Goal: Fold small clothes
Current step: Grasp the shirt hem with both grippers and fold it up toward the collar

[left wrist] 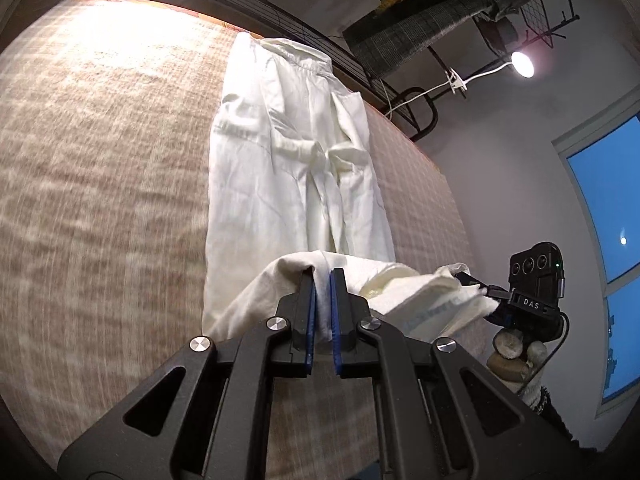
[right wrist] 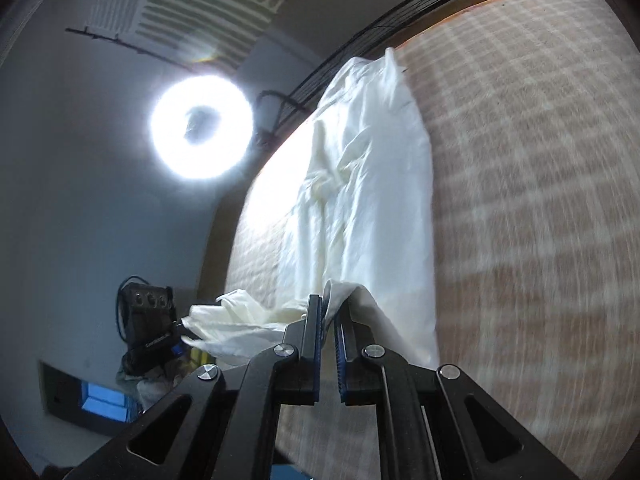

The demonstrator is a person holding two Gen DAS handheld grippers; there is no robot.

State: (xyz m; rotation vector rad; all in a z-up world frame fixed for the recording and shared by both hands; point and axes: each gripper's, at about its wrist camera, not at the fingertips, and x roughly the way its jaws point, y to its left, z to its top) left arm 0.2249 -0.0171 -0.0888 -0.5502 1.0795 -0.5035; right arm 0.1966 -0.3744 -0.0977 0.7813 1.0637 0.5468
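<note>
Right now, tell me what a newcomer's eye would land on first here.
The white garment stretched along the checked bedcover, its near end lifted off the cover. That end is pinched by the left gripper and the right gripper, each shut on a corner. A glaring ring light shines beyond the bed's edge.

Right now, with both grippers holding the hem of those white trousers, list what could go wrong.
1. The left gripper and the right gripper each pinch only a thin edge of the white trousers; the cloth could slip out as it is carried over.
2. The hem sags between the two grips, so the fold may land bunched.
3. The crotch is already rumpled; folding over it would likely trap those creases.
</note>
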